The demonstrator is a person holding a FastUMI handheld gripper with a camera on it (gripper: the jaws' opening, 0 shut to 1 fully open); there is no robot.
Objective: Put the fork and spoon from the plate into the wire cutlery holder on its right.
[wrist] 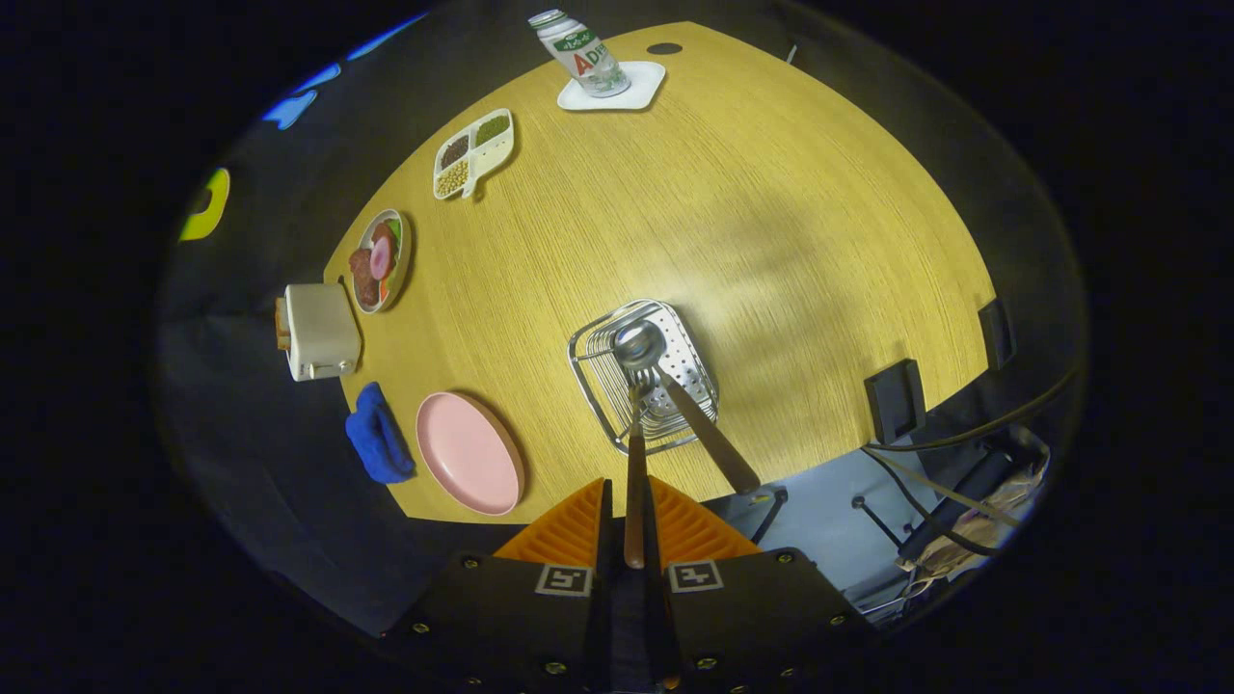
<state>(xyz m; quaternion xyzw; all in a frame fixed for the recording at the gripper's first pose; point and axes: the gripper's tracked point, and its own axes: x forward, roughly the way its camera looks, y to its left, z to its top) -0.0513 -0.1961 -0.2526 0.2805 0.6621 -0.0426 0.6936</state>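
Wooden counter (771, 222) carries the pink plate (469, 451), bare, left of the wire holder (644, 376). Gripper (634, 520) is clamped on the fork (634, 482) handle, tines hanging over the holder. Spoon (675, 395) stands in the holder, handle leaning out toward the gripper's right.

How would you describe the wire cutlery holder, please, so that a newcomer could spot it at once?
On the yellow wooden table, look just beyond the claw, to the right of the empty pink plate. The wire cutlery holder is the silver basket with a perforated floor. A spoon leans in it, and the fork gripped in the claw points into it.
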